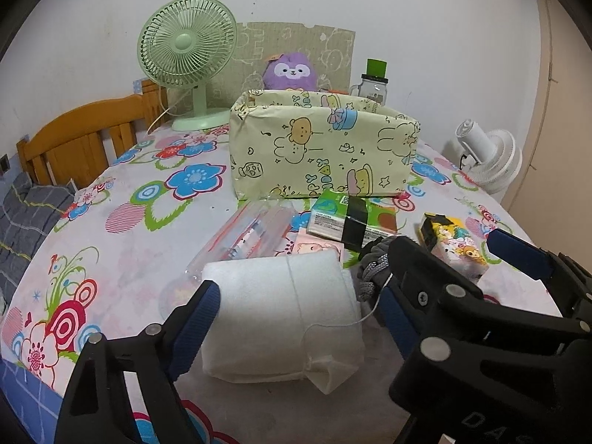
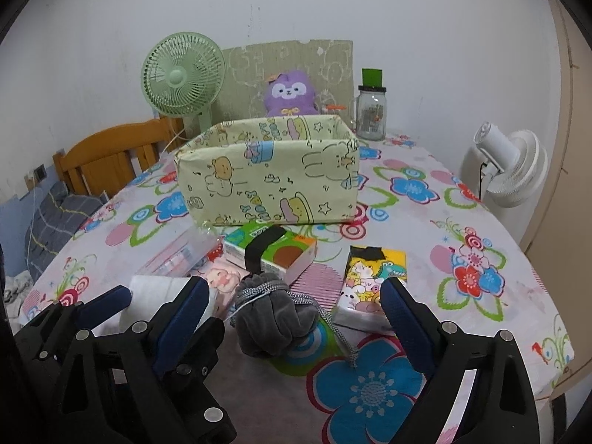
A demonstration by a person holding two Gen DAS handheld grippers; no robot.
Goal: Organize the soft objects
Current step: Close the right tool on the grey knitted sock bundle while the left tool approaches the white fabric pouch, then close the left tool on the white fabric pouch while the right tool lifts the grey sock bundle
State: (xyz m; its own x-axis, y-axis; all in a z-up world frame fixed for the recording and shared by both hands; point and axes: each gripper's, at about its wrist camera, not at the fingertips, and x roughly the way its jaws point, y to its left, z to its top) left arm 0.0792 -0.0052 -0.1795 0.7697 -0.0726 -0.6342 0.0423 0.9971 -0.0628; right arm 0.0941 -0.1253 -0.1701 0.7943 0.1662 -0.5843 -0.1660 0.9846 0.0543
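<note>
A white foam roll (image 1: pixel 285 310) lies on the flowered tablecloth between the open fingers of my left gripper (image 1: pixel 299 318), which do not clamp it. A grey drawstring pouch (image 2: pixel 275 314) lies between the open fingers of my right gripper (image 2: pixel 296 314); it also shows in the left wrist view (image 1: pixel 370 270). A green tissue pack (image 2: pixel 272 255), a yellow cartoon tissue pack (image 2: pixel 372 281) and a clear pencil case (image 1: pixel 246 236) lie in front of the yellow cartoon-print box (image 2: pixel 273 181). A purple plush toy (image 2: pixel 290 92) sits behind the box.
A green desk fan (image 1: pixel 187 48) and a glass jar with a green lid (image 2: pixel 370 111) stand at the back. A white fan (image 2: pixel 510 166) stands off the table's right side. A wooden headboard (image 1: pixel 77 137) is at the left.
</note>
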